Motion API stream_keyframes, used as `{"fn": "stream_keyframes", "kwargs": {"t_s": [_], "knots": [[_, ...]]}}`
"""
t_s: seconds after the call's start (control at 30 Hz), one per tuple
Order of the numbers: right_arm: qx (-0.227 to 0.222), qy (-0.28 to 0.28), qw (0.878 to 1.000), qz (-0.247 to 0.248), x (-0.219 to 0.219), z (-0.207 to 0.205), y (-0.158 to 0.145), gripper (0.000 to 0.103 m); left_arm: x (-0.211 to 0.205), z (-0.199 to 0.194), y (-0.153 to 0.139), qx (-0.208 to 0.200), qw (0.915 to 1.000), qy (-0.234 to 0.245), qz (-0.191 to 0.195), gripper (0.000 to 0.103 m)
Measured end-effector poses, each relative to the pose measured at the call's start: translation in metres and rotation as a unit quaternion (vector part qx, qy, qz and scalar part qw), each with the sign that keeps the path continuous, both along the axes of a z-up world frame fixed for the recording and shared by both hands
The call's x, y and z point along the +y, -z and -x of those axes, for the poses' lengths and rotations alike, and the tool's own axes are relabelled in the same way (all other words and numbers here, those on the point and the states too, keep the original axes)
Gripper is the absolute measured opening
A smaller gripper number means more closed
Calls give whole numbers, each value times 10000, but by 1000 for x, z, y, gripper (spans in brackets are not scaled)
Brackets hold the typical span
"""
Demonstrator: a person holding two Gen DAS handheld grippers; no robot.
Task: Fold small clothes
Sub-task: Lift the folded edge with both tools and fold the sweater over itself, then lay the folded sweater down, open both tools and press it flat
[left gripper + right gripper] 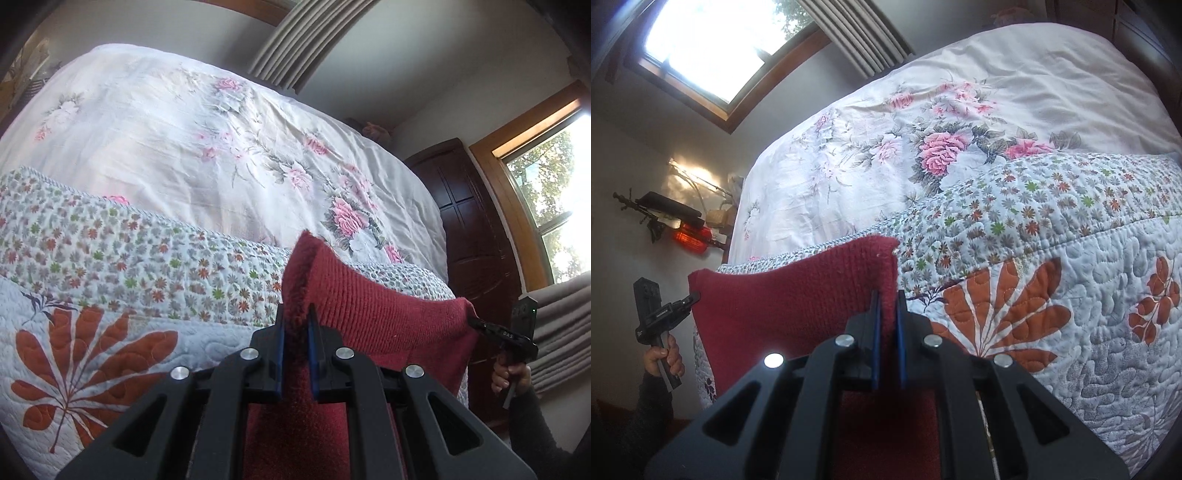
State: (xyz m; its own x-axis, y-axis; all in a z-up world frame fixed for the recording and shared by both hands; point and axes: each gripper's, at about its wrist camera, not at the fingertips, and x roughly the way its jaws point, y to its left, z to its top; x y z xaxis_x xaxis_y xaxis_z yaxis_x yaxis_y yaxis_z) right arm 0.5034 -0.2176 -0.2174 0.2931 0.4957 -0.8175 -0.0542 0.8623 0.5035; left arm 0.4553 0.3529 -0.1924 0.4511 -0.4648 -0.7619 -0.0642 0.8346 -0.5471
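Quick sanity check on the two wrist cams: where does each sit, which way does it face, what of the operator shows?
Left wrist view: sits on the left gripper, looks forward along its fingers over the quilt and floral sheet; the right gripper and right hand show at right.
Right wrist view: sits on the right gripper, looks over the same bed; the left gripper and left hand show at left.
Shared: the red knit garment, one corner clamped in each gripper and held up between them.
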Motion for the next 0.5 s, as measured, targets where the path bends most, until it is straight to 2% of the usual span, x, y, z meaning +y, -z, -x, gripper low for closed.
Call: {"fn": "stream_keyframes", "kwargs": {"t_s": [0.23, 0.37, 0.4, 0.47, 0.5], "knots": [[494, 69, 9984, 274, 4, -18, 54, 6, -5, -21, 67, 716, 9972, -64, -188, 10], [693, 139, 9968, 370, 5, -21, 74, 8, -3, -25, 89, 1034, 9943, -153, -199, 10], [726, 155, 9965, 373, 5, -21, 77, 10, -2, -25, 92, 1092, 9937, -169, -209, 11], [786, 265, 9956, 427, 3, -20, 80, 31, 0, -23, 96, 1223, 9919, -221, -262, 17], [763, 329, 9955, 464, 1, -17, 79, 36, 2, -20, 94, 1265, 9909, -281, -360, 20]]}}
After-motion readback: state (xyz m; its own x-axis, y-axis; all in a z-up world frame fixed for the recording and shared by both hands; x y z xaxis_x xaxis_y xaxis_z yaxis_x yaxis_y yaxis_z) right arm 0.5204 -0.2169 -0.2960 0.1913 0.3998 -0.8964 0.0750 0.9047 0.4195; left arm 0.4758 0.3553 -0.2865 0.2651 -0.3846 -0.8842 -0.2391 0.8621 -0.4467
